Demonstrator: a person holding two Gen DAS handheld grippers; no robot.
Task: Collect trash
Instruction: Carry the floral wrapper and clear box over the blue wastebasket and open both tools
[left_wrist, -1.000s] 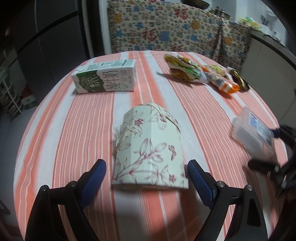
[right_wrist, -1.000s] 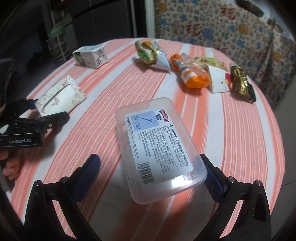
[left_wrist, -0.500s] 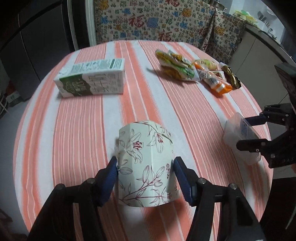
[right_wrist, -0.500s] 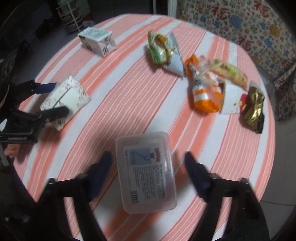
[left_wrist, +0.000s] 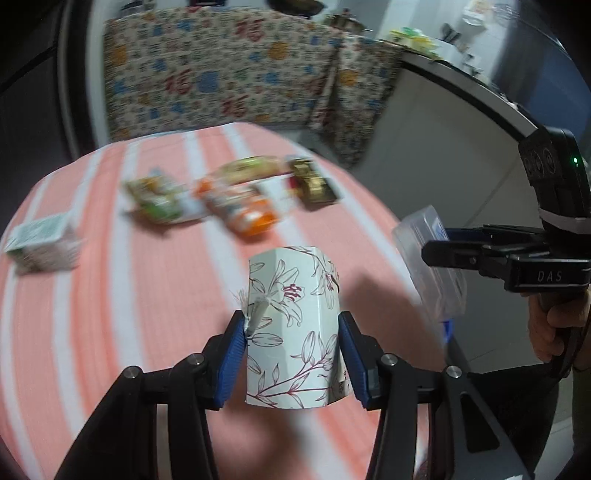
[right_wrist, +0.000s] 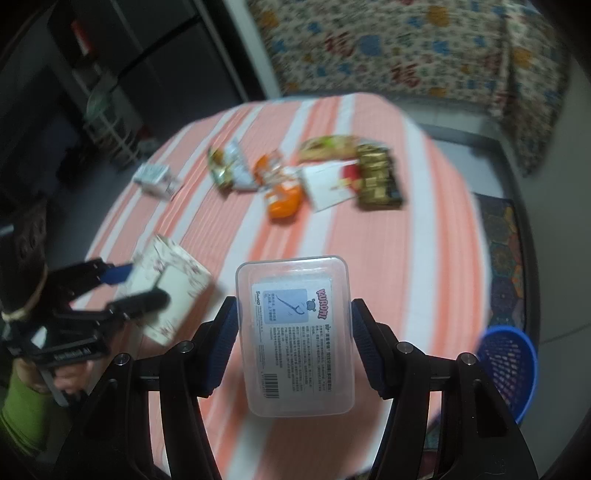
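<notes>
Holding: the left gripper, whose jaws have just been closing, pinches the floral box by its sides, clear of the table.
Right gripper: clamps the clear plastic case across its width.
Remaining trash: the wrappers and milk carton lie at upper centre.
Room: the blue basket, lower right past the table edge, has an open path.

Right tongs have a clear plastic box pinched between the blue pads, up off the striped surface. Over on the left, the other tongs grip a flowery carton. Snack wrappers sit farther back, blue basket down right.
</notes>
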